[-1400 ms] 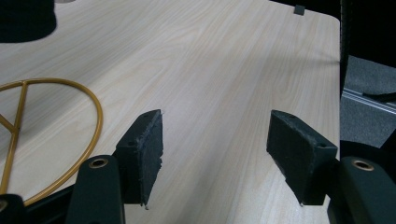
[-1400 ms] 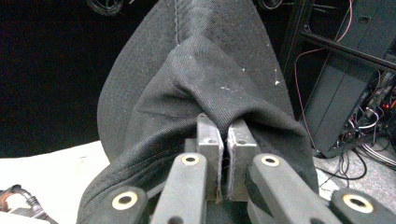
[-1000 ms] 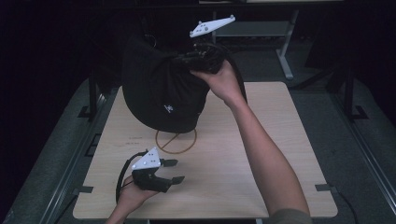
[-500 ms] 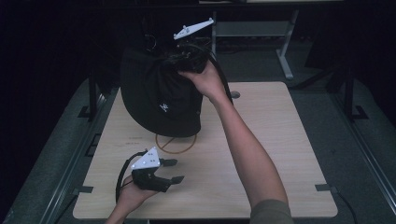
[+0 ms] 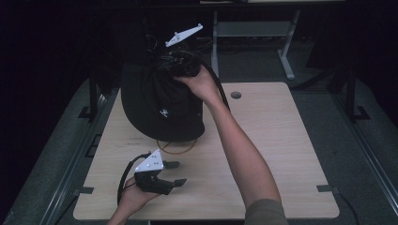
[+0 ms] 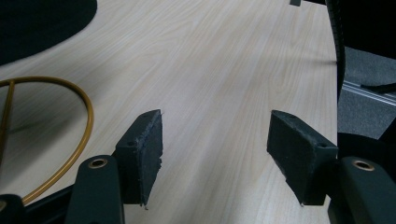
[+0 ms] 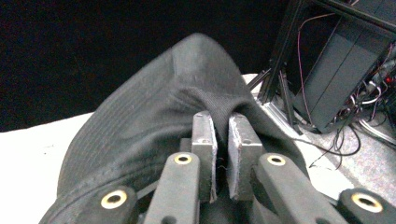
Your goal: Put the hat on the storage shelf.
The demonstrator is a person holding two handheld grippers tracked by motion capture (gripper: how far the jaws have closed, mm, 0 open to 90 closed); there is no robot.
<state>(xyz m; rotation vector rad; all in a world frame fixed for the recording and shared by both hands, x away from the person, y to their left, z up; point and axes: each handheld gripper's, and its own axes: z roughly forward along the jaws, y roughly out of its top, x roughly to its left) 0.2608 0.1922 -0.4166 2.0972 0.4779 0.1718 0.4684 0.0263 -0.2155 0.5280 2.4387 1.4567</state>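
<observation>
Compared with a second ago, the right claw point(image 5: 180, 70) has carried the black hat point(image 5: 162, 105) toward the far-left part of the worktop point(image 5: 277, 140), and its jaws have just been opening a little. Cloth is between them: the right gripper view shows a fold of the hat's crown point(image 7: 196, 84) pinched between two pads point(image 7: 204, 140) that stand nearly together, so the grip looks light. The left claw point(image 5: 173, 173) has stayed low near the front-left edge, jaws wide apart with bare wood between them.

From the high view, the hat hangs from the right claw, with its brim low over the back-left of the worktop. A thin amber ring point(image 5: 176, 147) lies flat just in front of the hat, part of it under the brim.

Likely risk: with the jaws easing off a thin fold, the cloth could slip free early and the hat drop crooked, perhaps landing off the ring or nudging it. The soft crown may also sag and fold rather than sit in shape.

Hard to tell: whether the brim touches the wood or hovers just above it, because the surroundings are very dark. What the ring is for cannot be made out. A small pale mark point(image 5: 164, 112) on the hat is too small to read.
</observation>
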